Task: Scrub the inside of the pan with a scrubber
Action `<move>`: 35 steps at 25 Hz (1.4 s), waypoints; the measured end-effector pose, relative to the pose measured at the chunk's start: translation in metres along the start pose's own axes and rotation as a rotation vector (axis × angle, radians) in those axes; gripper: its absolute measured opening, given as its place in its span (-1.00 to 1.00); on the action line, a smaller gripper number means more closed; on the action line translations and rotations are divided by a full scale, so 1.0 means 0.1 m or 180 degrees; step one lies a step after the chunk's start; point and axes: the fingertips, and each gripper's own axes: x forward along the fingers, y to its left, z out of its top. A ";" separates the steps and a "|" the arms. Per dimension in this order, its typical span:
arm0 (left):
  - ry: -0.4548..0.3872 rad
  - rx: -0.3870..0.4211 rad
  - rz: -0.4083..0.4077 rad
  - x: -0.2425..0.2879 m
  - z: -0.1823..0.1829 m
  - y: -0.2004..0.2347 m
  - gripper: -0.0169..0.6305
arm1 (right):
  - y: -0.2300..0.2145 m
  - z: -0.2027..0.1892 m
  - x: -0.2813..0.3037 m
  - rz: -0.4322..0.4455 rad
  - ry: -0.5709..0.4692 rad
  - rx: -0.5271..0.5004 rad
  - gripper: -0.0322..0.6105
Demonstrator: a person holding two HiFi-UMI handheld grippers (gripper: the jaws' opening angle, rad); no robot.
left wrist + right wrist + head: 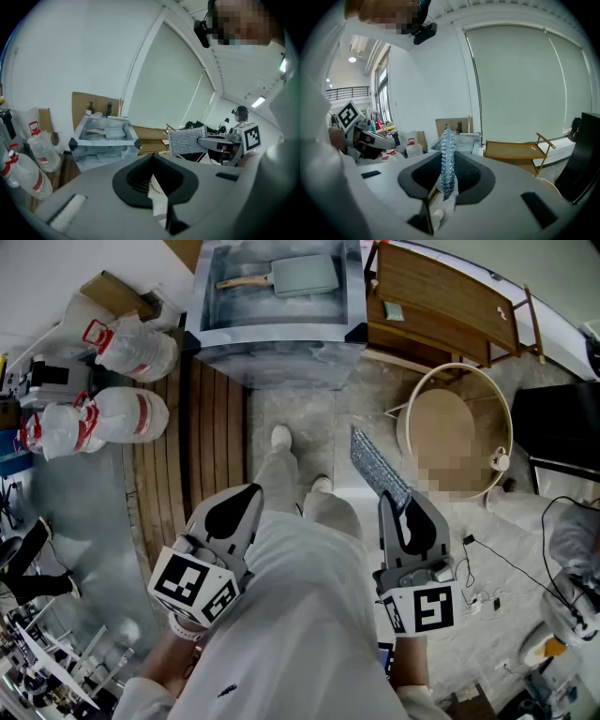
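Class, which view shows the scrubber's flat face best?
The left gripper view: the scrubber faces it broadside. The head view shows it slanted; the right gripper view only its edge, between the jaws.

Scrubber [379, 468]: flat rectangular silver-grey mesh pad, edge-on blue-tinged, pinched at its near end between the right gripper [392, 502] jaws, sticking out far-left, in the air. Pan [305, 275]: grey, rectangular, wooden handle pointing left, lying flat in far tub [272, 334], well apart from scrubber.
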 end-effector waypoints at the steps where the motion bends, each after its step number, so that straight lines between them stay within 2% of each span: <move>1: -0.0024 0.0021 0.0009 0.00 0.00 -0.03 -0.93 | -0.02 0.00 -0.01 -0.0027 -0.0007 -0.0003 -0.68; 9: -0.0037 0.0290 -0.0105 -0.15 0.04 -0.12 -0.93 | 0.14 0.16 -0.07 -0.0185 -0.0049 -0.0044 -0.68; 14: -0.0198 0.0181 -0.0003 -0.34 0.11 0.15 -0.93 | 0.37 0.40 0.02 -0.0166 -0.0187 -0.0181 -0.68; 18: -0.0341 0.0168 0.0009 -0.55 0.16 0.33 -0.93 | 0.62 0.43 0.17 -0.0098 -0.0135 -0.0207 -0.68; 25: -0.0505 0.0113 0.0079 -0.80 0.29 0.97 -0.93 | 1.08 0.65 0.56 -0.0088 -0.0157 -0.0426 -0.68; 31: -0.0498 0.0129 -0.0063 -0.74 0.41 1.26 -0.93 | 1.21 0.73 0.77 -0.0174 -0.0161 -0.0367 -0.68; 35: -0.0454 0.0120 -0.0109 -0.58 0.52 1.38 -0.93 | 1.16 0.80 0.98 -0.0135 -0.0067 -0.0455 -0.68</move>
